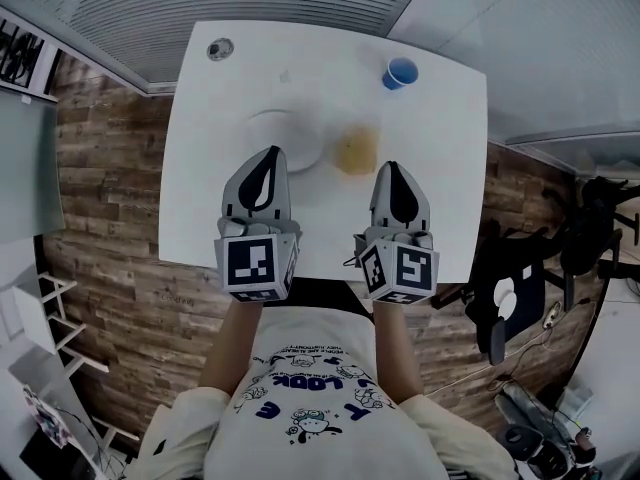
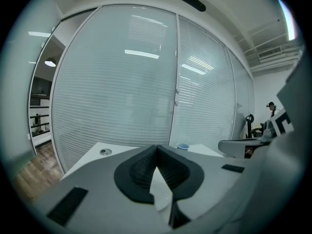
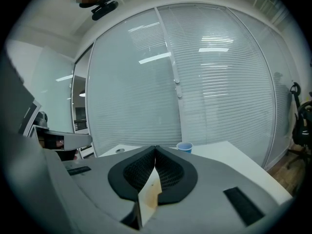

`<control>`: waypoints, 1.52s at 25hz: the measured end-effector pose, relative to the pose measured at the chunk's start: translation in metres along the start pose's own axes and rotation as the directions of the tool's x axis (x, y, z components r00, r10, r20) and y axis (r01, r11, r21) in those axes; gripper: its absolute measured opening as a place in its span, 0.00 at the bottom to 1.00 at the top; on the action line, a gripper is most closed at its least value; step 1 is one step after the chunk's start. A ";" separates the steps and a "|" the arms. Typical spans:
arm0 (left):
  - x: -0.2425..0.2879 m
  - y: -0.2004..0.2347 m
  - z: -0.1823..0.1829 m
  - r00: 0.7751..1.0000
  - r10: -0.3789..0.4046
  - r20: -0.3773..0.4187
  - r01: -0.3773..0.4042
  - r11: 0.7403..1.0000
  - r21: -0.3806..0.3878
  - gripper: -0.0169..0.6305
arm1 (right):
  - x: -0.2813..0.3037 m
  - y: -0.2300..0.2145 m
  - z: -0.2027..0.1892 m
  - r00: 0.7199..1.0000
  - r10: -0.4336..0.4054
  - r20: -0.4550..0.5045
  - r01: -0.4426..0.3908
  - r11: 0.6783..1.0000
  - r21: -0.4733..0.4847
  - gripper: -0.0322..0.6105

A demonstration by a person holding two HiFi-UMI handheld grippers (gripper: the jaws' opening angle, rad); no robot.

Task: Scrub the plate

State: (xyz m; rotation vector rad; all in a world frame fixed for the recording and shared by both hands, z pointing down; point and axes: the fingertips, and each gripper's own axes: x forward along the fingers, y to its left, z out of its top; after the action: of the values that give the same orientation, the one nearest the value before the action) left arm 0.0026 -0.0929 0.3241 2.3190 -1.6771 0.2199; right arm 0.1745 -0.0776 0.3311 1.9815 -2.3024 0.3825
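The round white plate (image 1: pixel 283 138) lies on the white rectangular worktop (image 1: pixel 440 198), in its middle part. Just beside it, to the right, lies a yellowish square pad (image 1: pixel 357 151). The left hand-held gripper (image 1: pixel 270 152) has its jaws together with nothing between them, and in the head view its tip covers the near edge of the plate. The right hand-held gripper (image 1: pixel 392 166) is also closed and empty, just before the pad. A small blue cup (image 1: pixel 400 72) stands at the far right side, and a small round grey disc (image 1: pixel 220 49) is at the far left corner.
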 end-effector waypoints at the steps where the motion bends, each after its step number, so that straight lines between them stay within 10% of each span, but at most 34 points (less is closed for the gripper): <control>1: 0.003 0.002 -0.003 1.000 -0.005 -0.008 0.005 1.000 -0.006 0.06 | 0.002 0.000 -0.001 1.000 -0.002 -0.002 0.002 1.000 0.004 0.04; 18: 0.044 0.005 -0.035 0.988 -0.095 -0.122 0.092 0.995 -0.030 0.06 | 0.042 -0.004 -0.045 0.987 -0.004 -0.159 0.008 1.000 0.027 0.30; 38: 0.063 0.013 -0.068 0.974 -0.083 -0.211 0.075 0.996 -0.046 0.06 | 0.077 -0.024 -0.109 0.939 0.028 -0.344 -0.004 0.997 0.072 0.31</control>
State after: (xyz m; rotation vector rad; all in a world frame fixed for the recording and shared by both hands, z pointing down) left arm 0.0123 -0.1337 0.4077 2.2398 -1.4710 0.4016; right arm 0.1748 -0.1286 0.4565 1.7545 -2.1100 0.7563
